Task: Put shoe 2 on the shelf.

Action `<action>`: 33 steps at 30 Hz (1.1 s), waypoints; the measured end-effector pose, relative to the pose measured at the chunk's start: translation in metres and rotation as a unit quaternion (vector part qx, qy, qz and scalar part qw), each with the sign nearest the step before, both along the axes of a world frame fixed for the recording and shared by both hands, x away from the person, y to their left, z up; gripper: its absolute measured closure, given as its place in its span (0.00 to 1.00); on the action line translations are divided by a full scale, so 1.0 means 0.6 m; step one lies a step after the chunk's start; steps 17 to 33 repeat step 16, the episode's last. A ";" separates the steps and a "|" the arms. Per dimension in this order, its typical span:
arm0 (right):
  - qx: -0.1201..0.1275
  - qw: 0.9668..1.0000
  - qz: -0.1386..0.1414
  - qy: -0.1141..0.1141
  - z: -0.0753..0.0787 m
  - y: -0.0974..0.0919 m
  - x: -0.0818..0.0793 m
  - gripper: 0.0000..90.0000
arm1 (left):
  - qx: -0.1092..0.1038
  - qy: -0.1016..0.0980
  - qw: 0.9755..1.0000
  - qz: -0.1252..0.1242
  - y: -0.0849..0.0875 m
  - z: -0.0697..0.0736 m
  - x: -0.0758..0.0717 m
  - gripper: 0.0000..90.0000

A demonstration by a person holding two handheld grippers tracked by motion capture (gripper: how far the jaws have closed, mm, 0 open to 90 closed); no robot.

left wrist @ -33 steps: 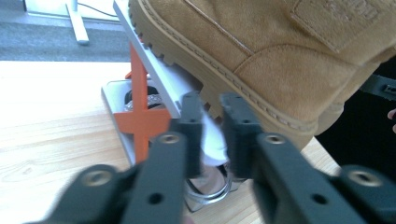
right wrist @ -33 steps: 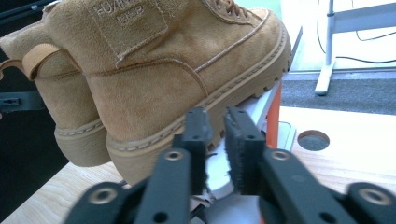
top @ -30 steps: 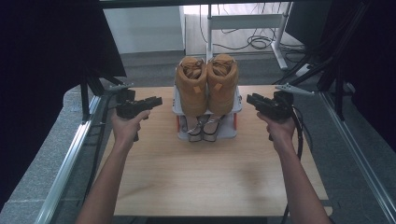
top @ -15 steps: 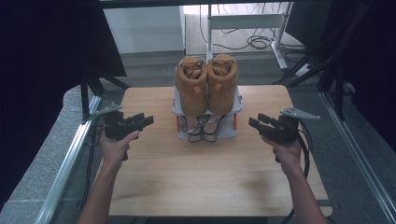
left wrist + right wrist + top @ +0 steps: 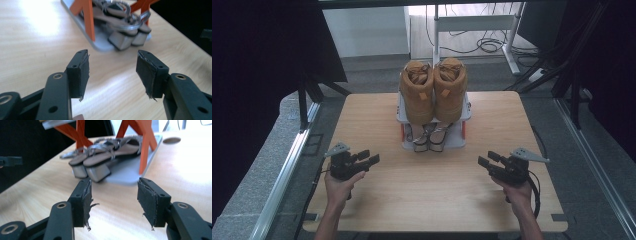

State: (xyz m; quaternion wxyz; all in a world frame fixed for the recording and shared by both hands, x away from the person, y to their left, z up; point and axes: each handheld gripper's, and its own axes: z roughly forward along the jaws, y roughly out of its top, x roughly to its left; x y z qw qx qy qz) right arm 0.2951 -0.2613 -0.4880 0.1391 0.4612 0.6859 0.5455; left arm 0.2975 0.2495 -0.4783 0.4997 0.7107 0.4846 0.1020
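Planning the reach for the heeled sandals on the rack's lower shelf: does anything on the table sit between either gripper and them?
Nothing visible does. Bare tabletop lies between the left gripper, the right gripper and the sandals. Their heels stick out past the rack's front edge; the tan boots sit on the shelf above.

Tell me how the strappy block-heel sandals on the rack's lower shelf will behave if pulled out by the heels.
The sandals look light, so they would probably slide off the lower shelf of the rack easily. Their thin straps appear floppy and may snag on the orange legs. The block heels seem stiff, likely a firmer hold than the straps.
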 end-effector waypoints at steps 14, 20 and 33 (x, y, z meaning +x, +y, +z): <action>-0.012 1.000 0.000 -0.013 -0.020 0.005 -0.017 0.46 | 0.009 -0.003 1.000 -0.003 -0.010 -0.014 -0.016 0.46; -0.017 1.000 -0.001 -0.015 -0.020 0.006 -0.018 0.44 | 0.010 -0.004 1.000 0.001 -0.008 -0.013 -0.016 0.45; -0.017 1.000 -0.001 -0.015 -0.020 0.006 -0.018 0.44 | 0.010 -0.004 1.000 0.001 -0.008 -0.013 -0.016 0.45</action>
